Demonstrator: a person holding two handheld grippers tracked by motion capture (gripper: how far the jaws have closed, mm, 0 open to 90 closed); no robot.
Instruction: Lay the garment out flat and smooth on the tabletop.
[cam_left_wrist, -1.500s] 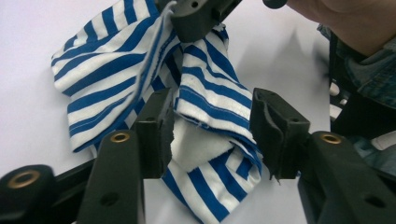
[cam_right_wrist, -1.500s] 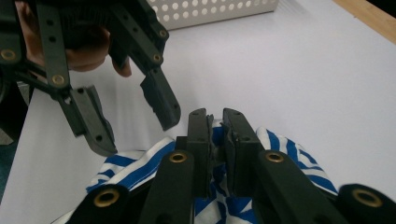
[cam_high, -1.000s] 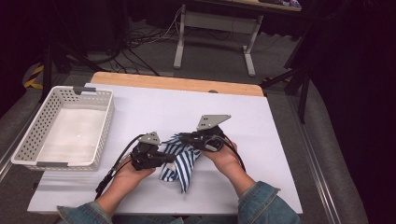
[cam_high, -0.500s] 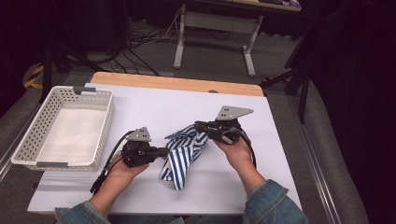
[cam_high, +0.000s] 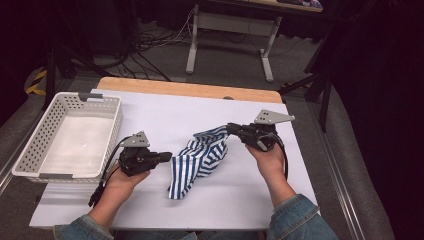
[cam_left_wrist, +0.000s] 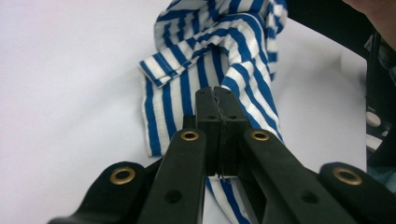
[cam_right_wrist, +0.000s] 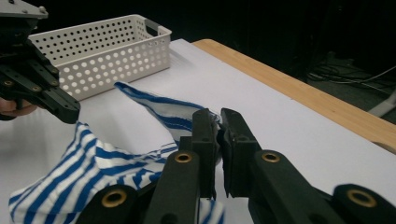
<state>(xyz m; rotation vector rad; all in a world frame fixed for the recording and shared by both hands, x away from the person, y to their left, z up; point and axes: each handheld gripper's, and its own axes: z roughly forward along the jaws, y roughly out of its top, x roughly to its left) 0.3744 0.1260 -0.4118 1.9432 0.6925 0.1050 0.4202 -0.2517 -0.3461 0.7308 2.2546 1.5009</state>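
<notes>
A blue-and-white striped cloth (cam_high: 205, 155) hangs stretched between my two grippers above the white table cover (cam_high: 165, 110). My left gripper (cam_high: 167, 157) is shut on the cloth's left edge, and its lower part droops to the table. In the left gripper view the jaws (cam_left_wrist: 216, 92) are pressed together with the striped cloth (cam_left_wrist: 233, 42) running beyond and beneath them. My right gripper (cam_high: 230, 129) is shut on the cloth's upper right corner and holds it higher. The right gripper view has its jaws (cam_right_wrist: 217, 114) pinching a fold of the cloth (cam_right_wrist: 70, 182), with the left gripper (cam_right_wrist: 70, 112) farther off.
A white perforated basket (cam_high: 30, 155) stands at the table's left side, also in the right gripper view as the basket (cam_right_wrist: 93, 32). A bare wooden strip (cam_high: 190, 90) runs along the far edge. Table legs and cables lie on the floor beyond.
Both hands have moved apart, the left one leftwards and the right one up and to the right. The bunched cloth has been drawn out between them.
</notes>
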